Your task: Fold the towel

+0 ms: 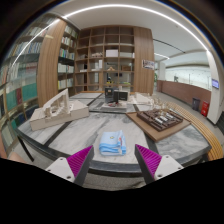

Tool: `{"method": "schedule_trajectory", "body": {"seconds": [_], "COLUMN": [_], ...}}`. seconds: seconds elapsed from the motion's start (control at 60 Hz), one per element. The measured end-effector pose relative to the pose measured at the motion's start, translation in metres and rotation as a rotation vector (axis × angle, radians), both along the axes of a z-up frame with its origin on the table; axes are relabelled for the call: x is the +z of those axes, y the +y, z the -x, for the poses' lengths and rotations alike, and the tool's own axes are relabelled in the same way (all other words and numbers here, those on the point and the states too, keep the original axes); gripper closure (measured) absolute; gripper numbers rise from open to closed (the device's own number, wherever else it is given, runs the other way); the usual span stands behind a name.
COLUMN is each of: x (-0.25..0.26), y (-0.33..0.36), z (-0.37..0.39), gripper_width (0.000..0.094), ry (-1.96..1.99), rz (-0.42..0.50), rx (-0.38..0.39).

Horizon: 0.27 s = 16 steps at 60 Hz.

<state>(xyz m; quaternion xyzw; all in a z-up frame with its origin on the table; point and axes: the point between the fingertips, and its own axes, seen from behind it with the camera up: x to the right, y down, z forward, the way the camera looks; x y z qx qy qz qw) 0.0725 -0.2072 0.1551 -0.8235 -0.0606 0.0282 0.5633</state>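
A light blue towel (111, 144) lies folded in a small stack on a grey table (100, 126), near its front edge. My gripper (113, 159) is held above and in front of the table, its two fingers with magenta pads (79, 159) spread wide apart. The towel lies just ahead of the fingers and between their lines, apart from both pads. Nothing is held.
The table's dark front edge (112, 167) runs between the fingers. Architectural models (58, 107) stand on the left, a wooden board with a model (160, 121) on the right. Tall bookshelves (105, 60) fill the back of the room.
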Motion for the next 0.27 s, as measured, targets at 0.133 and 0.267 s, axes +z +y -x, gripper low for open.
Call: {"method": "schedule_trajectory", "body": {"seconds": [0.133,0.267], "x": [-0.01,-0.021], "y": [-0.006,-0.01], "z": [0.001,0.012], "gripper_width": [0.0085,0.0084], "ry": [-0.02,0.053], "rz": [0.006,0.025], "rx": [0.018,0.042]}}
